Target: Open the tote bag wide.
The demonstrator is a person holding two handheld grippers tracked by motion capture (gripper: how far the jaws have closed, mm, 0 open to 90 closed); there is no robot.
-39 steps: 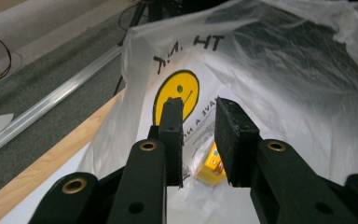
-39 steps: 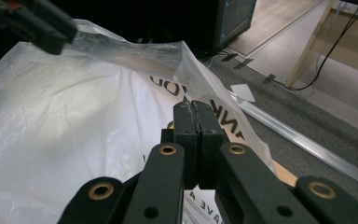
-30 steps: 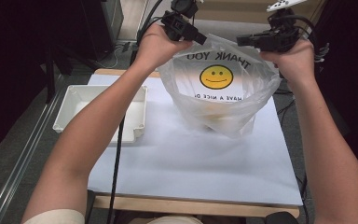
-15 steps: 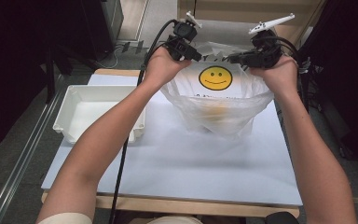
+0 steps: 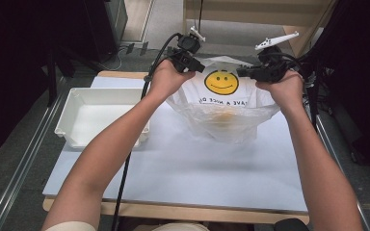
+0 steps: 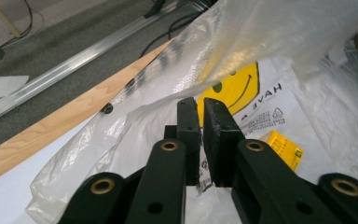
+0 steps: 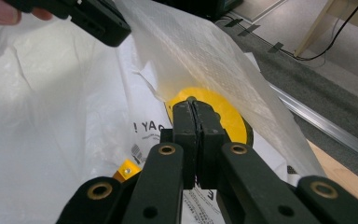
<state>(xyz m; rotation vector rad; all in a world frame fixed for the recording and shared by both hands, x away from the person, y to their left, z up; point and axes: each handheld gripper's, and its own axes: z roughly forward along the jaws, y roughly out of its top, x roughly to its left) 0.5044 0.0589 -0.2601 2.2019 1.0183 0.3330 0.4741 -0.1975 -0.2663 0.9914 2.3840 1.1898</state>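
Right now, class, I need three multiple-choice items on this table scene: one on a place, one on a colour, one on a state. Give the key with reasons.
1. Where is the tray?
A. left of the bag
B. right of the bag
C. inside the bag

2. What colour is the smiley on the bag?
A. green
B. yellow
C. red

3. How does the right gripper stand?
A. wide open
B. lying on the table
C. shut on the bag

Key: 1 A, the tray sits at the table's left edge; 2 B, the round face is yellow; 3 C, its jaws pinch the plastic film.
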